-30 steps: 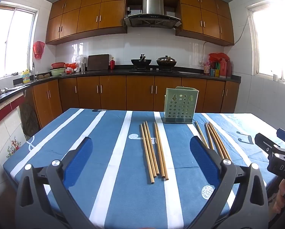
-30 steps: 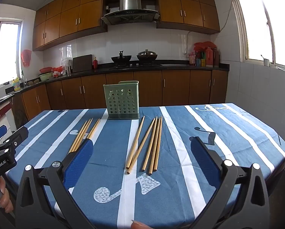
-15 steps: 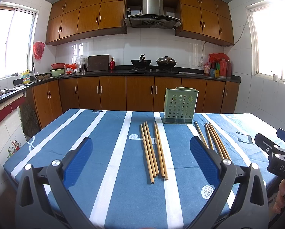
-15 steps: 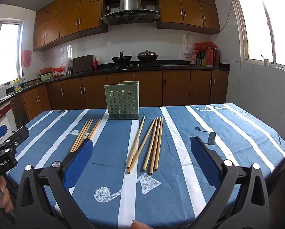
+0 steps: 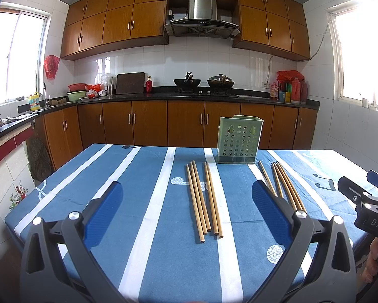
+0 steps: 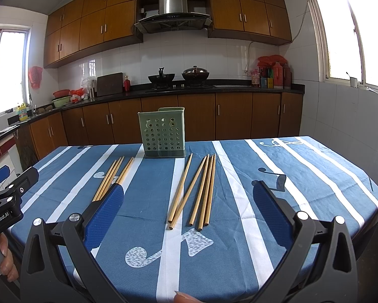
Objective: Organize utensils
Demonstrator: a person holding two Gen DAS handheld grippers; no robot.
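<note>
A green perforated utensil holder [image 5: 238,140] stands upright at the far side of the blue striped table [image 5: 151,202]; it also shows in the right wrist view [image 6: 162,132]. Several wooden chopsticks lie in two groups in front of it: a left group [image 5: 203,199] [image 6: 113,176] and a right group [image 5: 282,184] [image 6: 196,189]. My left gripper [image 5: 186,199] is open and empty, held above the near table edge, short of the left group. My right gripper [image 6: 186,199] is open and empty, short of the right group.
Kitchen counter and brown cabinets [image 5: 184,123] run behind the table, with woks on a stove [image 5: 204,83]. The right gripper's body shows at the right edge of the left wrist view [image 5: 365,209]. Tiled walls stand at both sides.
</note>
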